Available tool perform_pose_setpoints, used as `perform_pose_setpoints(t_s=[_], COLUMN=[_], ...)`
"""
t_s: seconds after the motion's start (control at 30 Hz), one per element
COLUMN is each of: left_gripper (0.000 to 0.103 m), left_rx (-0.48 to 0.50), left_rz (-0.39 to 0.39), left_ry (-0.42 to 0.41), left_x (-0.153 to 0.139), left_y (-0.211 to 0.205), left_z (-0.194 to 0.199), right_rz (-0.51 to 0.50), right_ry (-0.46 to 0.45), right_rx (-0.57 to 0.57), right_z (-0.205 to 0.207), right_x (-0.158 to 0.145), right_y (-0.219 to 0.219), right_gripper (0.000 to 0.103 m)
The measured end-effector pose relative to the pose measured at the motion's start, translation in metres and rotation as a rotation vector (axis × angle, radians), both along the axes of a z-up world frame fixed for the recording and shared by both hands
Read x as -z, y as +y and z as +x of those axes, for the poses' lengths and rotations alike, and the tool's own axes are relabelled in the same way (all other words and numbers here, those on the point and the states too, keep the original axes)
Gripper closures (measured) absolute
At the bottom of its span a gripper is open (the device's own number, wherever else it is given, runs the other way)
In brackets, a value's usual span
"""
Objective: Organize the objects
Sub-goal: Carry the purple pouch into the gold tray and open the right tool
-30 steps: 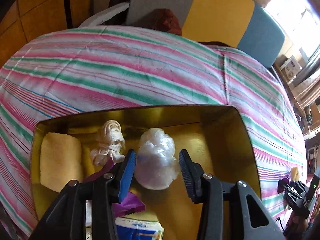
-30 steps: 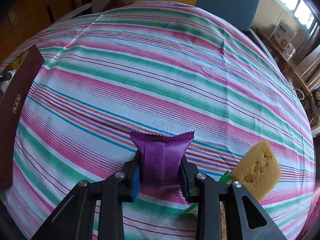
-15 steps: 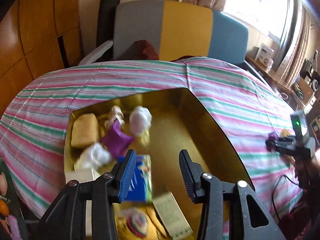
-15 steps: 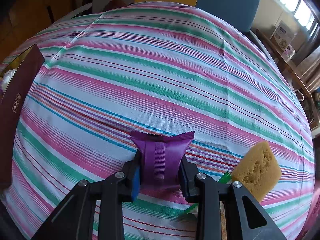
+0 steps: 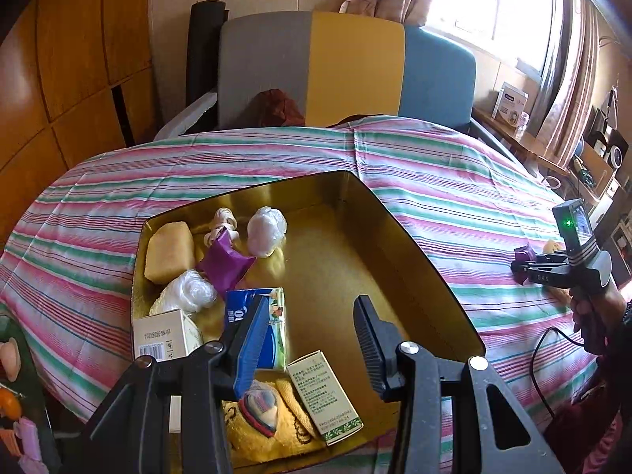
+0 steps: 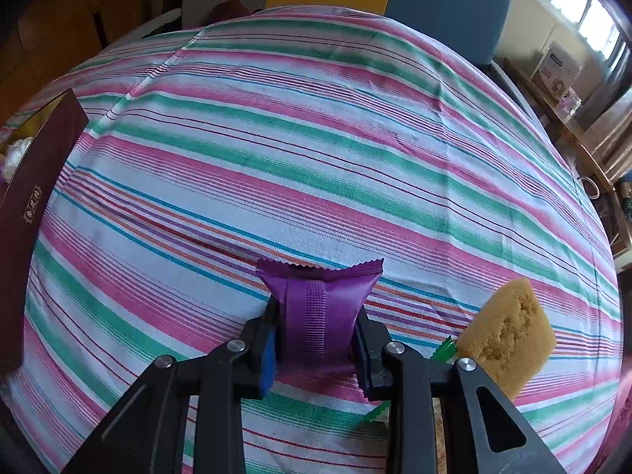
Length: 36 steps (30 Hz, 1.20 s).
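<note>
A gold tin box (image 5: pixel 418 260) sits on the striped tablecloth and holds a yellow sponge (image 5: pixel 168 251), a purple packet (image 5: pixel 225 262), a white plastic ball (image 5: pixel 266 229), a blue tissue pack (image 5: pixel 239 310) and small cartons. My left gripper (image 5: pixel 312 308) hovers open above the box's near half, with nothing between its fingers. In the right wrist view my right gripper (image 6: pixel 316 312) is shut on another purple snack packet (image 6: pixel 320 284) that rests on the cloth. The left wrist view shows that gripper (image 5: pixel 523 262) at the far right.
A tan sponge (image 6: pixel 509 331) and a green wrapper (image 6: pixel 446 351) lie just right of my right gripper. The box's dark red side (image 6: pixel 23 205) stands at the left edge. A grey, yellow and blue chair (image 5: pixel 347 67) stands behind the table; small toys (image 5: pixel 12 359) lie at the lower left.
My left gripper has drawn back and up from the white plastic ball, which stays in the box. The right gripper has kept still on the purple packet.
</note>
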<state>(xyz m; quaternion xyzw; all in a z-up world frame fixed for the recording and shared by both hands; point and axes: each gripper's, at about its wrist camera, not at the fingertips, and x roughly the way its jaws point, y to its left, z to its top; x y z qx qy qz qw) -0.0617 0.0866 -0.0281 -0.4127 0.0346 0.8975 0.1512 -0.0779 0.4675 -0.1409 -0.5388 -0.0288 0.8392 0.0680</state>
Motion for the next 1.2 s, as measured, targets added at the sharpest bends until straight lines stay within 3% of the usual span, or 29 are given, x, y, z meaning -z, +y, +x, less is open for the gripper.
perform_pose_setpoints(t_s=[0.23,0.4,0.6,0.7,0.9,1.2], left_gripper=[0.058,0.058,0.058,0.058,0.058,0.058], left_rx=[-0.033,-0.088,-0.164,-0.181,-0.196,-0.214], left_rz=[0.025,0.053,0.107,0.116,0.137,0.161], left_ry=[0.007,0.024,0.037,0.036,0.020,0.001], left_x=[-0.006,-0.011,-0.014,-0.011,-0.003,0.010], left_y=[-0.025,-0.053,-0.088,-0.099,-0.112,-0.127], left_z=[0.007,0.009,0.012,0.013,0.015,0.014], right_rz=[0.004,-0.074,-0.197,-0.233,-0.255,-0.228], right_ry=[-0.018,0.053,0.206,0.217,0.112,-0.031], right_rx=[0.036,0.059,-0.104,-0.237,-0.375,-0.363], right_z=[-0.001,0.003,-0.001,-0.008,-0.042,-0.092], right_x=[-0.005,-0.041,-0.111,-0.127,-0.099,-0.047], right_y=[-0.004,-0.025,-0.113,-0.178,-0.276,-0.329], right_gripper=[0.073,0.073,0.073,0.073,0.073,0.073])
